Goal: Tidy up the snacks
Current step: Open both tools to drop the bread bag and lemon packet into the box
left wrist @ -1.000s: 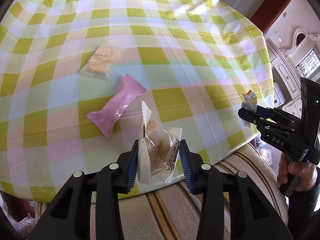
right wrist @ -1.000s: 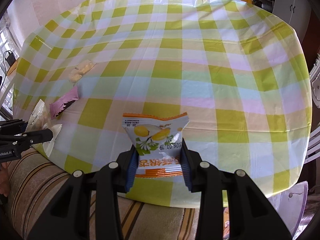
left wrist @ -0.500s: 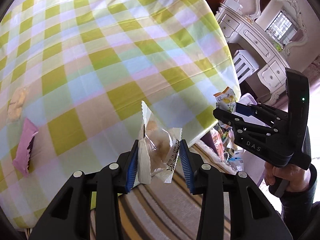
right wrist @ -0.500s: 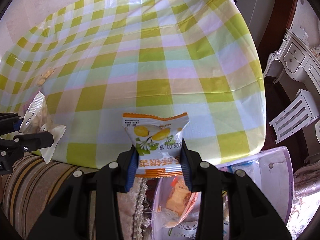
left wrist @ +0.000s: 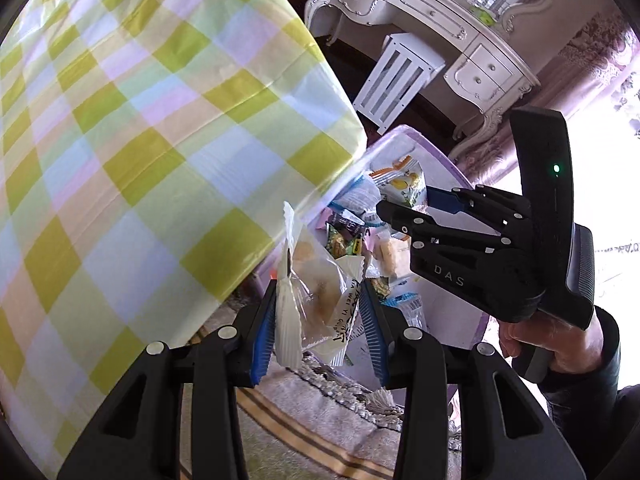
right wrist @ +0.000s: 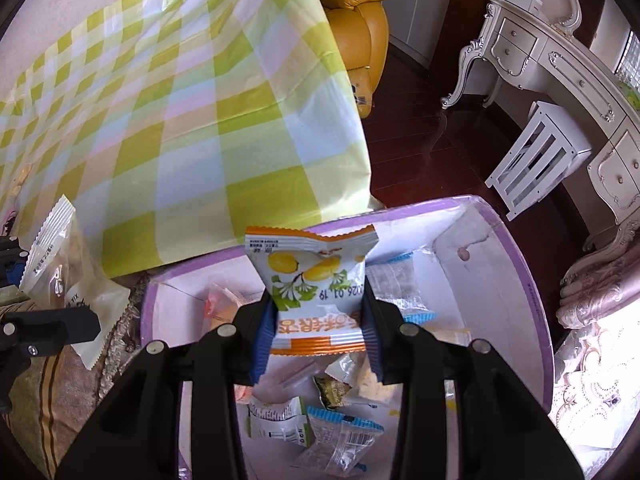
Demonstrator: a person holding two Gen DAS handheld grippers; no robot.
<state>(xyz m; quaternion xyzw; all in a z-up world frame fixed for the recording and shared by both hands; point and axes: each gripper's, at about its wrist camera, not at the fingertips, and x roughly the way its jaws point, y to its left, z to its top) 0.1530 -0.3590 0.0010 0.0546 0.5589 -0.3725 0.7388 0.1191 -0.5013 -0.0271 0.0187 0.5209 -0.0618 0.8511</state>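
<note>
I have swung both grippers from the table (right wrist: 192, 128) to the box (right wrist: 516, 240) on its right — left gripper (left wrist: 320, 320) grips the clear packet (left wrist: 316, 292), right gripper (right wrist: 318, 320) the lemon packet (right wrist: 316, 280), now above the box, ready to drop.

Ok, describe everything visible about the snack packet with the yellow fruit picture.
The fruit packet is a small glossy pillow pack, white with orange stripes, yellow fruit, green leaves and a printed date. It stands roughly upright, pinched across its lower half between the blue pads of the right hand-held gripper, its waist squeezed in. It hangs above the purple-rimmed box of snacks, touching nothing else.
</note>
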